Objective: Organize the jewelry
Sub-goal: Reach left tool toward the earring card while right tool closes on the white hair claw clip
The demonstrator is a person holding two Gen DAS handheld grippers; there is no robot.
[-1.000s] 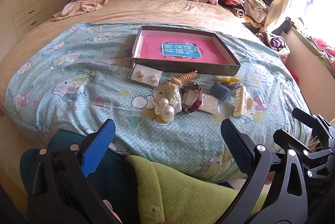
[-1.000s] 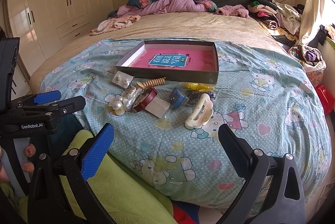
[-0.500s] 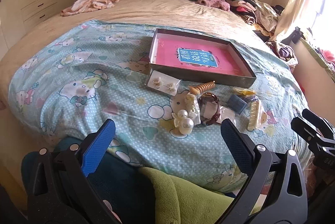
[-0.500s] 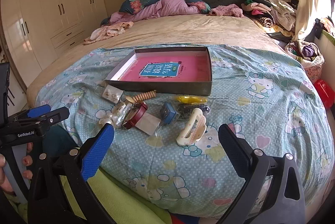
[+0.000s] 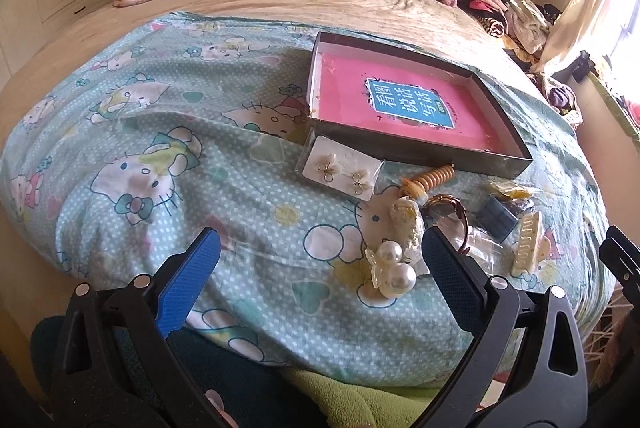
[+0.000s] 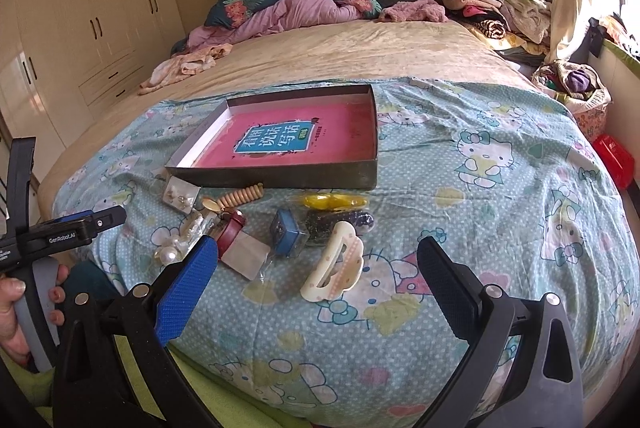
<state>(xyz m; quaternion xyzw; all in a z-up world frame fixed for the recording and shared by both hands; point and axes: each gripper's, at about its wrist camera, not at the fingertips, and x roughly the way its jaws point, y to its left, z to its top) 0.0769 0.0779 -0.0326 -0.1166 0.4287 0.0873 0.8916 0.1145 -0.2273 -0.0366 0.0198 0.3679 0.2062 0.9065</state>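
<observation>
Both wrist views toward bed (image 5: pixel 280 228)

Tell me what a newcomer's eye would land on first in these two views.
The shallow box with its bright pink bottom and blue label stands out mid-bed on the Hello Kitty sheet. Just in front of it lies a jumble of jewelry: a pearl cluster, an earring card and a cream hair claw. Both open tools frame the view, the left hand-held gripper and right hand-held gripper.
</observation>
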